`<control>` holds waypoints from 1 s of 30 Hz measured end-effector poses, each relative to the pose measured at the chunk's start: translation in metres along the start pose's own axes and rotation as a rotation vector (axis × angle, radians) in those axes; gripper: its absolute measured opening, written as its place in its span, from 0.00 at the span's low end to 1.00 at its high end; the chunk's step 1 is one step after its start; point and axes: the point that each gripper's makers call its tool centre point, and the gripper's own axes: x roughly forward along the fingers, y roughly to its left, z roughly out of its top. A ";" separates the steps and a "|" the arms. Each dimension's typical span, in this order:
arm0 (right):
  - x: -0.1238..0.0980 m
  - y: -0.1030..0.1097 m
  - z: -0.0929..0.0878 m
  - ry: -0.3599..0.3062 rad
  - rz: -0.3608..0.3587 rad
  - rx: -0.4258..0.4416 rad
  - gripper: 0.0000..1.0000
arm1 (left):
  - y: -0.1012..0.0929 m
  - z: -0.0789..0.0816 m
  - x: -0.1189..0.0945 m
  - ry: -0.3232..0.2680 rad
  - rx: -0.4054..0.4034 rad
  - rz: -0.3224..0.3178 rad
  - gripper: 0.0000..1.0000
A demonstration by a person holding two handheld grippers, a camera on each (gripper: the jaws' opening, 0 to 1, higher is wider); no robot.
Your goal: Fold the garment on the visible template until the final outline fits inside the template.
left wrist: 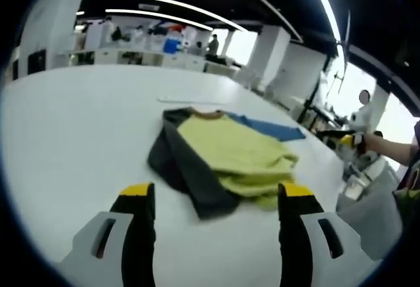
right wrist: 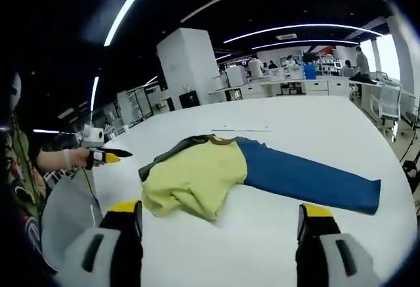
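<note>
A garment lies crumpled on the white table (left wrist: 79,136): yellow body (left wrist: 233,146), dark grey sleeve (left wrist: 180,169) and blue sleeve (left wrist: 272,128). In the right gripper view the yellow body (right wrist: 197,175) is bunched at the left, the blue sleeve (right wrist: 308,178) stretches out flat to the right, and the grey part (right wrist: 167,152) peeks out behind. A thin pale line (left wrist: 187,100) marks the table just beyond the garment. My left gripper (left wrist: 216,195) stands open, short of the garment. My right gripper (right wrist: 221,211) is also open, with nothing between its jaws.
The right gripper (left wrist: 344,139) shows in a hand past the table's right edge. The left gripper (right wrist: 105,157) shows in a hand at the left. Desks (right wrist: 295,88), office chairs (right wrist: 390,106) and people stand behind the table, beside a white pillar (right wrist: 190,64).
</note>
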 end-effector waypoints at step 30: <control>-0.001 0.002 -0.010 0.032 -0.007 0.017 0.98 | 0.006 -0.031 0.044 0.085 -0.151 -0.031 0.00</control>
